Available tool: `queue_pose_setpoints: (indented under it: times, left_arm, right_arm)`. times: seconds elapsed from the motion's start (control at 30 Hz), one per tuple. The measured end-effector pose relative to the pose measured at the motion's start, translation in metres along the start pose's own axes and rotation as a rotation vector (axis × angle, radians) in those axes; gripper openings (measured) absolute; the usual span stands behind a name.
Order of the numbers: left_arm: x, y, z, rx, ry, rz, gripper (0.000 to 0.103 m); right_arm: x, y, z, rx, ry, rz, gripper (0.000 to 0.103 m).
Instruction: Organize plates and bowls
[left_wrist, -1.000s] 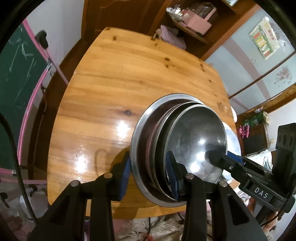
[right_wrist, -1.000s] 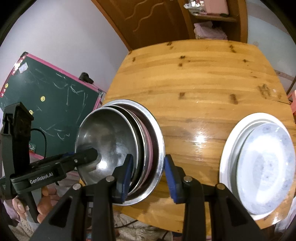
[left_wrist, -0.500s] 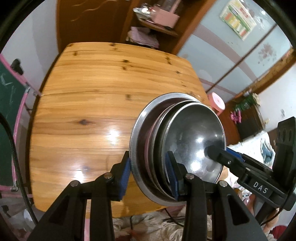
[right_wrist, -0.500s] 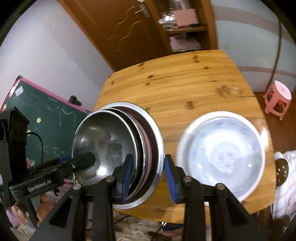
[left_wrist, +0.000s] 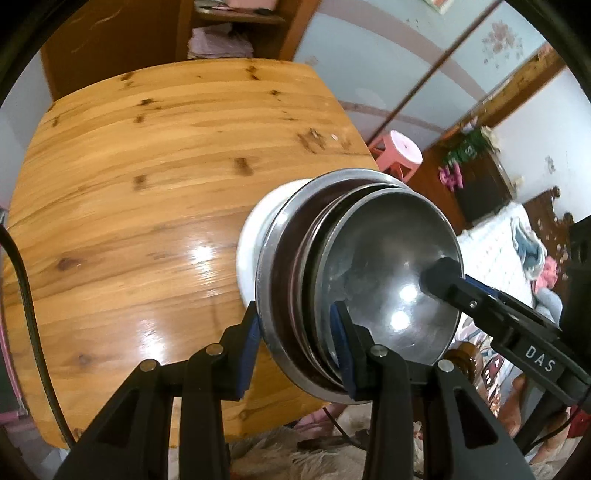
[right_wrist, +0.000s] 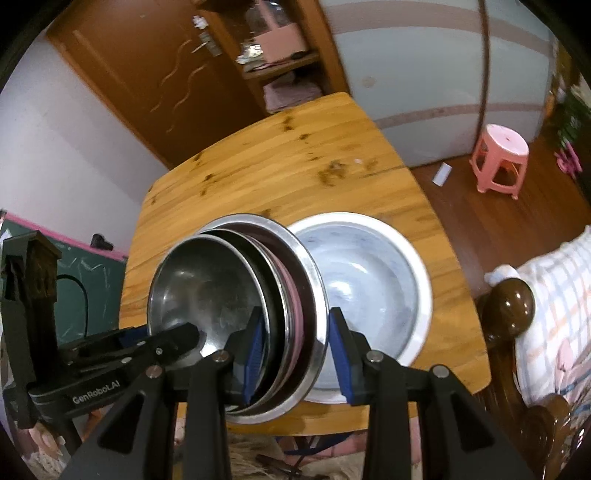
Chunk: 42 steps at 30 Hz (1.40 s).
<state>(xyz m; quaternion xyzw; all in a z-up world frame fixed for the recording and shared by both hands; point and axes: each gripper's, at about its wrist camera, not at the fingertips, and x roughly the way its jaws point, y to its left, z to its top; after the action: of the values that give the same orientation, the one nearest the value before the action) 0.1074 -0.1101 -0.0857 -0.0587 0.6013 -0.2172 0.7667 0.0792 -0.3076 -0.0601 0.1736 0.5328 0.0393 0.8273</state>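
A nested stack of steel bowls and plates (left_wrist: 388, 266), one with a pink rim, hangs tilted above the wooden table (left_wrist: 147, 184). My left gripper (left_wrist: 297, 332) is shut on the stack's near rim. My right gripper (right_wrist: 295, 339) is shut on the opposite rim of the same stack (right_wrist: 207, 288). Each view shows a finger of the other gripper reaching into the top bowl: a right one (left_wrist: 443, 275) and a left one (right_wrist: 181, 339). A white bowl (right_wrist: 369, 280) sits on the table near its front right corner. The stack overlaps that white bowl's (left_wrist: 255, 236) left side.
A pink stool (right_wrist: 498, 155) stands on the floor past the table's right edge. A green chalkboard (right_wrist: 85, 280) leans at the left. A dark wooden bedpost (right_wrist: 511, 306) and bedding lie to the right. A shelf unit and door stand behind the table.
Both grippers have carried the steel stack rightwards across the table, from its left part to over the white bowl. The grip on the stack is unchanged.
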Motion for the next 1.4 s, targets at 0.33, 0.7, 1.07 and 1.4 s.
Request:
queue_pose_setpoints:
  times: [0.33,0.7,1.07,1.4]
  left_arm:
    - [0.044,-0.017,0.009,0.02,0.074,0.014,0.036]
    - [0.069,-0.02,0.021,0.016,0.111,0.049,0.036]
    - [0.074,-0.023,0.022,0.018,0.1,0.068,0.036]
    - [0.064,-0.026,0.019,0.053,0.049,0.065,0.048]
  right_arm:
    - [0.025,-0.039,0.007,0.047,0.044,-0.024,0.034]
    - [0.052,-0.057,0.013,0.076,0.103,-0.004,0.034]
    - [0.061,-0.062,0.015,0.083,0.103,-0.01,0.034]
    - [0.061,-0.055,0.016,0.053,0.102,-0.046,0.036]
